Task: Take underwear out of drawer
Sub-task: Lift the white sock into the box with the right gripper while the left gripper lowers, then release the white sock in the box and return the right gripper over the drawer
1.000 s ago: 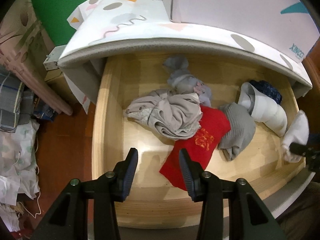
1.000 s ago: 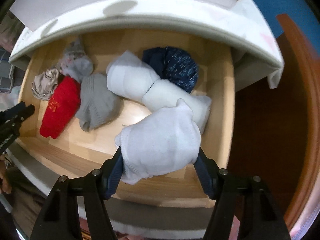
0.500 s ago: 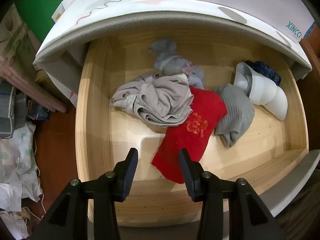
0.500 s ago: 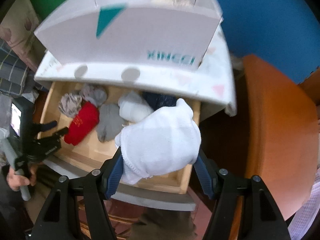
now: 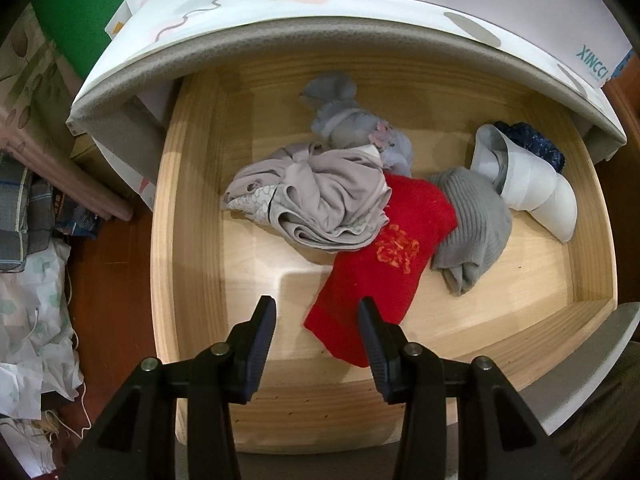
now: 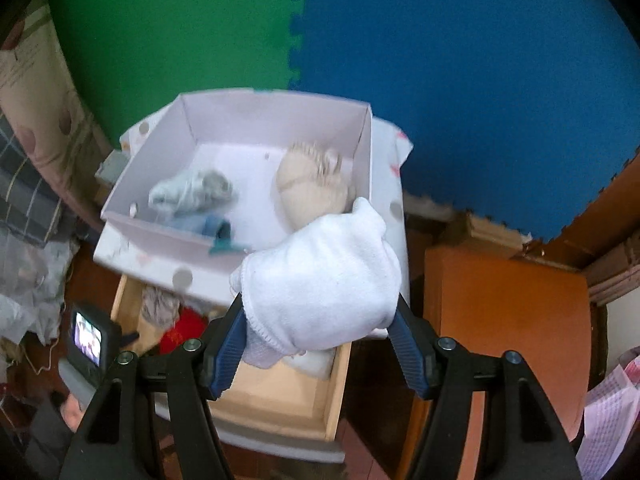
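Through the left wrist camera I looked almost straight down into the open pale wooden drawer. My left tongs stood apart with nothing between them, hanging over the near part of the drawer just above the lower corner of a red knitted garment with orange lettering. Partly lying on that red piece was a crumpled beige-grey cloth bundle; behind it sat a bluish-grey knotted bundle. To the right lay a grey ribbed knit piece, touching a white rolled bundle, with a dark blue speckled fabric tucked behind that. I judged a good half of the job remained, since at least six pieces lay in there.

Through the right wrist camera, my right tongs were clamped on a soft white folded cotton piece, held clear above the drawer and near the front wall of a white open cardboard box standing on the patterned cabinet top. Inside the box I saw a cream knitted piece, a pale grey-green bundle and a blue strip of cloth. So three pieces looked delivered and a fourth was out of the drawer but not yet dropped in.
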Available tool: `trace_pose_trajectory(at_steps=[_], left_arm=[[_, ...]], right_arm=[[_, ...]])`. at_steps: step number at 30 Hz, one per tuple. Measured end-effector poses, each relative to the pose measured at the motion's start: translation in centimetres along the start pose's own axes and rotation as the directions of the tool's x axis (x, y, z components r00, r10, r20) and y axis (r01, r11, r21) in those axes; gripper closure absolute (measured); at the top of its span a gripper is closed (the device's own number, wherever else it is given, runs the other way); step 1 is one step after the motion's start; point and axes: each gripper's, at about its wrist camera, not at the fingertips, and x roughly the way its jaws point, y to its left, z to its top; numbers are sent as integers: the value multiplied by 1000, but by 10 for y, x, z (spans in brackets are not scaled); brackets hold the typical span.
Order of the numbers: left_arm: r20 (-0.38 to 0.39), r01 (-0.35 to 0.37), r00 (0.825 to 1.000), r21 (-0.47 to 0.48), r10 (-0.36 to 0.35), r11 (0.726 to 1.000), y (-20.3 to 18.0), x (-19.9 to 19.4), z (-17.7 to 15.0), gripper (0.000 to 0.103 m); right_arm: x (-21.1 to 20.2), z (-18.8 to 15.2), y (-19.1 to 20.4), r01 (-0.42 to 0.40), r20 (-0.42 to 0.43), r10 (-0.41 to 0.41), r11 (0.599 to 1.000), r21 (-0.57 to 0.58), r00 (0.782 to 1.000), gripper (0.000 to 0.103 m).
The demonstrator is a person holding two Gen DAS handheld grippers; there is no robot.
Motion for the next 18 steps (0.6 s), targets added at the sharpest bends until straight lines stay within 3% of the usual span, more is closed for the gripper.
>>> trace_pose_trajectory(at_steps=[9, 18], left_arm=[[-2, 5, 1000, -13, -5, 1000, 3, 0, 0, 60], [-3, 7, 1000, -20, -7, 1000, 4, 2, 0, 60]], right_arm=[[42, 58, 8, 12, -4, -12, 1000, 7, 1000, 40], [110, 66, 16, -27, -100, 30, 999, 29, 995, 38]])
